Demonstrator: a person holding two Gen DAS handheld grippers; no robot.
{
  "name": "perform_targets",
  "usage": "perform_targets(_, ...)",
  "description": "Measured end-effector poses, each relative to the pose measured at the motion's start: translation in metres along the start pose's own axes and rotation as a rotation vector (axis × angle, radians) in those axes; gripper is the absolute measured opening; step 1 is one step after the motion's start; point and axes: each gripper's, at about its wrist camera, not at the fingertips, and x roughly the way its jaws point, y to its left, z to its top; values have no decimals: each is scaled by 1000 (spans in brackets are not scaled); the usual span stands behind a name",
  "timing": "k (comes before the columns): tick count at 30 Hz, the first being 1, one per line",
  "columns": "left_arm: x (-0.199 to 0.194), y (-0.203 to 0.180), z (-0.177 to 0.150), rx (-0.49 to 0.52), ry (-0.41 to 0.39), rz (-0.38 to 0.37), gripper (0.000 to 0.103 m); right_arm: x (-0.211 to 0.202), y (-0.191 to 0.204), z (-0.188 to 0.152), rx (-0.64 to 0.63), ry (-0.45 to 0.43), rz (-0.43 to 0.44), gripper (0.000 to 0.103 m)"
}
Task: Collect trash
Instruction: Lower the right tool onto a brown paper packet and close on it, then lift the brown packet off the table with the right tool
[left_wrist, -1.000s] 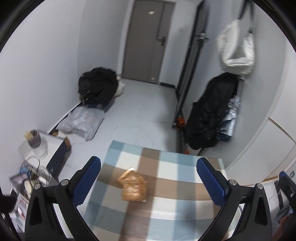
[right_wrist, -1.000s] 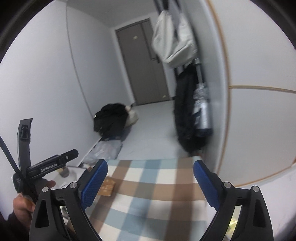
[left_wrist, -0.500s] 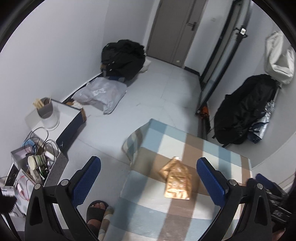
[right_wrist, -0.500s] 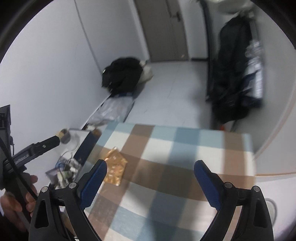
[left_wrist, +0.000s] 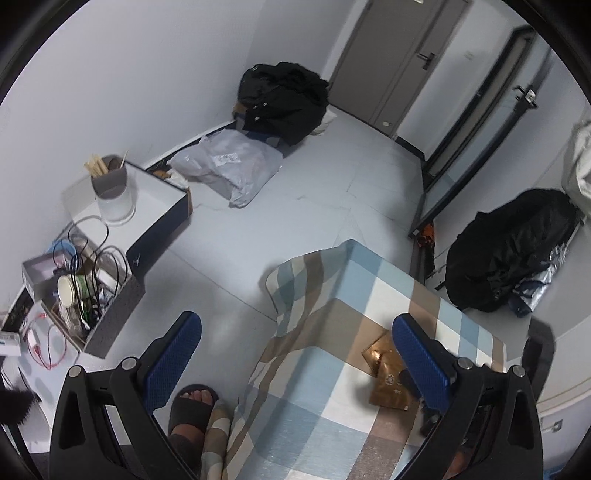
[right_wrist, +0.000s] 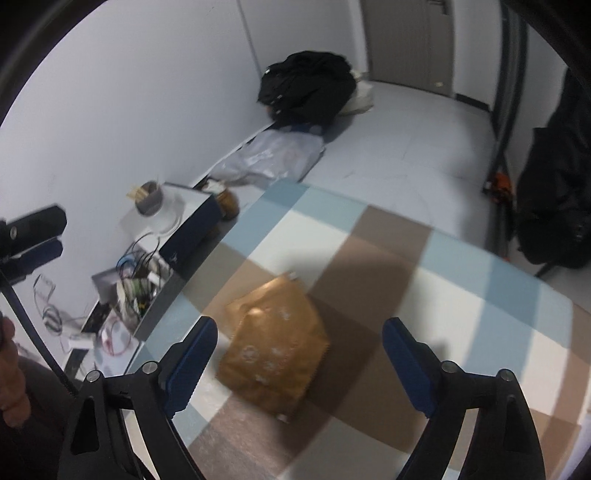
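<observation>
Both claws stand wide with nothing between their blue pads. Right claw (right_wrist: 297, 354) points down at the checked cloth (right_wrist: 461, 266) that covers a low surface, and the golden-brown packet (right_wrist: 275, 345) lies flat on the cloth right under it, nearer the left pad than the right one; its jaws have just narrowed a little, though no pad touches the packet. Left claw (left_wrist: 295, 354) hangs over the cloth's draped corner (left_wrist: 295, 280) and the pale floor (left_wrist: 332, 177); in its view the same packet (left_wrist: 388, 373) lies partly behind the right-hand pad, apart from it. A foot in a dark slipper (left_wrist: 192, 410) stands on the floor beside the hanging cloth. Off to the left sit an open box of cables and cups (left_wrist: 92, 295) and a white cup with sticks (left_wrist: 112, 192). Farther back a grey plastic bag (left_wrist: 229, 162) and a heap of black clothing (left_wrist: 284, 99) lie against the wall
</observation>
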Motion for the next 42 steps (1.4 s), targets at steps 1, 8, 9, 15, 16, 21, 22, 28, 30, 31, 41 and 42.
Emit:
perform_targets(1,1,3,1,-12,6,0,101,4,4,-2,-7,5,-3,91)
perform_targets(8,0,10,1,-42,12,1,101,22,19,-23,123,32,-108,92)
perform_targets(9,-1,10,1,-41,10,1,101,22,23,-24,114,16,-137,91)
perform_targets(15,-5,15,2,-49,-4,10,101,26,38,-27,102,-12,-268,74)
perform_targets(16,-6,15,3,-52,-7,10,101,24,38,-29,103,-21,-279,68)
perform_targets(21,-8,14,4,-51,-16,8,101,16,37,-36,96,-41,-268,53)
perform_targets(22,-8,12,4,-46,-19,10,101,13,34,-39,108,-45,-255,52)
perform_targets(28,-6,-3,1,11,-30,29,101,-4,21,-51,146,-55,-200,39)
perform_targets(30,-3,-12,0,50,-29,37,101,-10,16,-57,162,-55,-184,39)
perform_targets(31,0,-18,-2,73,-22,35,101,-11,14,-60,165,-53,-173,38)
perform_targets(41,34,-77,-24,327,107,-52,101,-52,-14,-95,180,-68,-149,35)
perform_targets(42,35,-84,-25,361,111,-60,101,-58,-19,-100,194,-63,-145,35)
